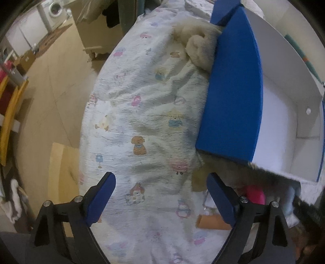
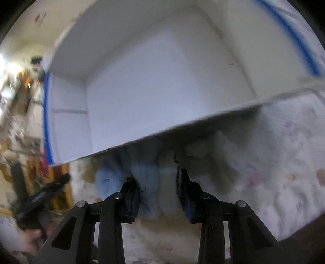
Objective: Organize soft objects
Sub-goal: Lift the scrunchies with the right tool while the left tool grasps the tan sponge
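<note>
A blue box (image 1: 231, 97) with a white inside (image 1: 284, 121) lies on a printed bedsheet (image 1: 142, 113). A cream plush (image 1: 199, 46) lies against its far outer wall. My left gripper (image 1: 160, 193) is open and empty above the sheet, left of the box. My right gripper (image 2: 157, 186) is shut on a blue and white plush toy (image 2: 150, 174), held just below the box's near rim (image 2: 182, 126). The white box interior (image 2: 152, 71) fills the right wrist view. A pink soft item (image 1: 256, 195) and an orange one (image 1: 211, 221) lie near my left gripper's right finger.
The bed's left edge drops to a tan floor (image 1: 50, 91). A cardboard piece (image 1: 63, 172) lies beside the bed. A washing machine (image 1: 55, 10) stands far back left. Yellow shelving (image 1: 8, 113) is at the left. The other gripper (image 2: 40, 195) shows at the lower left of the right wrist view.
</note>
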{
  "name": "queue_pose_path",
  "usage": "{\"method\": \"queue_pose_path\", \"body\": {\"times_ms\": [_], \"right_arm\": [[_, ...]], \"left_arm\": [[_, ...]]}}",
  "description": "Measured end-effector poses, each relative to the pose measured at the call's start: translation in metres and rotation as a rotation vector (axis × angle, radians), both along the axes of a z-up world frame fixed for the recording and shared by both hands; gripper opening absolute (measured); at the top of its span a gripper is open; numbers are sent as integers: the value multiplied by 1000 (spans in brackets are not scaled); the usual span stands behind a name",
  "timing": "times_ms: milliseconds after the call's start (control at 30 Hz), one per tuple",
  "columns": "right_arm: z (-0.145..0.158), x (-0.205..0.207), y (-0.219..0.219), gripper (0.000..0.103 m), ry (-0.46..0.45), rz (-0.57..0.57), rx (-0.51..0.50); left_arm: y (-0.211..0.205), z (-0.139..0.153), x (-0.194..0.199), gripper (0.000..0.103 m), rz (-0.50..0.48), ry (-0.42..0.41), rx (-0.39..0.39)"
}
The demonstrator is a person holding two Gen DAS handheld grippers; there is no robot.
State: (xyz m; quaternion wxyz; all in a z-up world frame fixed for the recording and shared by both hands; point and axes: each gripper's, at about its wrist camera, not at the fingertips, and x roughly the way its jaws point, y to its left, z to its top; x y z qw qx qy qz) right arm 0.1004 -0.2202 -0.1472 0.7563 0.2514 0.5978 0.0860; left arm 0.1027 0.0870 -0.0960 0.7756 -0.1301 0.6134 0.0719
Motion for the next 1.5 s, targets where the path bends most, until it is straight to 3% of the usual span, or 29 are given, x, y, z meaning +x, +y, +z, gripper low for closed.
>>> {"method": "queue_pose_path", "body": {"times_ms": [133,333,500,533,600,700,900,1233,1367,1500], "right_arm": [[6,-16,-21,37,-11,-44,116],[6,-16,-16,37,-3,-19,82],[15,-7,-18,37,-20,6,77],[14,-8,-21,37,-17,7,75],[13,-5,-19,37,-13,8,68],[13,-1,-13,37,-13,13,66],[17,-2,-10,37,-26,26,66],[26,-13,9,37,-47,76,22],[44,-18,17,37,-72,96,39],[85,-22,17,37,-178,109,62]], "left_arm": [[-8,-9,5,89,-9,27,-44],[-31,-29,19,77,-34,75,-71],[-47,-40,30,44,-56,96,-59],[-49,-41,32,41,-54,94,-56],[-51,-40,35,24,-58,85,-46],[-50,-34,33,11,-63,67,-50],[-37,-16,19,8,-65,24,-59],[-17,20,-21,8,-118,-38,-10],[-12,56,-52,7,-86,-91,-92],[-20,107,-59,7,-136,-196,-80]]}}
